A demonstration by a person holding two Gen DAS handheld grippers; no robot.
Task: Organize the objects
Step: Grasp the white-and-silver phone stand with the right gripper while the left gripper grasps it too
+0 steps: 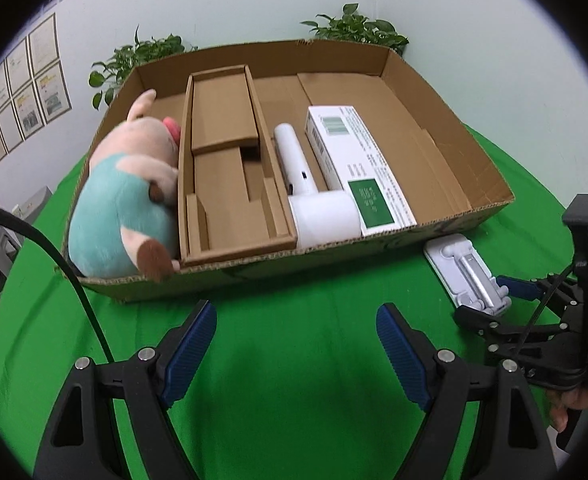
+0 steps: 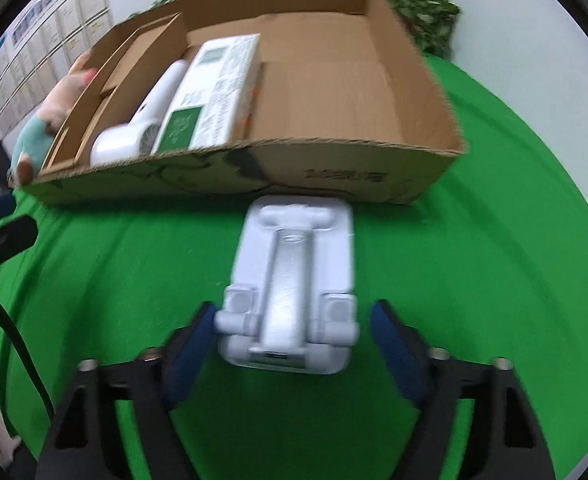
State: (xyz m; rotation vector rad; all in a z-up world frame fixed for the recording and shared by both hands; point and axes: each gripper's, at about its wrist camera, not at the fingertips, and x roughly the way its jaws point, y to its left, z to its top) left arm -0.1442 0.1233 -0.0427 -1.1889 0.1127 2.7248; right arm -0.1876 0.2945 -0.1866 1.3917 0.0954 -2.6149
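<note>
Bench (image 1: 294, 380): covered in a bright green cloth, carrying a low cardboard tray and a white stand
Cardboard tray (image 1: 446, 152): open-topped and shallow, set toward the far side of the bench, with leafy plants (image 1: 358, 28) behind its back wall
Plush pig (image 1: 129, 192): pink with a teal body, lying in the tray's left end against the near wall
Cardboard insert (image 1: 221, 168): a long brown divider box with cut-out pockets, just right of the plush pig
Hair dryer (image 1: 306, 184): white, lying lengthwise between the insert and a carton, its wide end at the near wall
Carton (image 1: 358, 160): white with a green label, touching the hair dryer's right side; the tray floor to its right is bare
White stand (image 2: 294, 280): a folded white and silver holder, flat on the cloth just outside the tray's near wall
Left hand-held gripper (image 1: 296, 344): blue pads spread wide above bare cloth, holding nothing
Right hand-held gripper (image 2: 294, 344): jaws astride the near end of the white stand; the left pad looks to be at its edge, the right pad stands clear, so no grip is made
Wall (image 1: 213, 0): pale, with framed sheets (image 1: 25, 92) at the left
</note>
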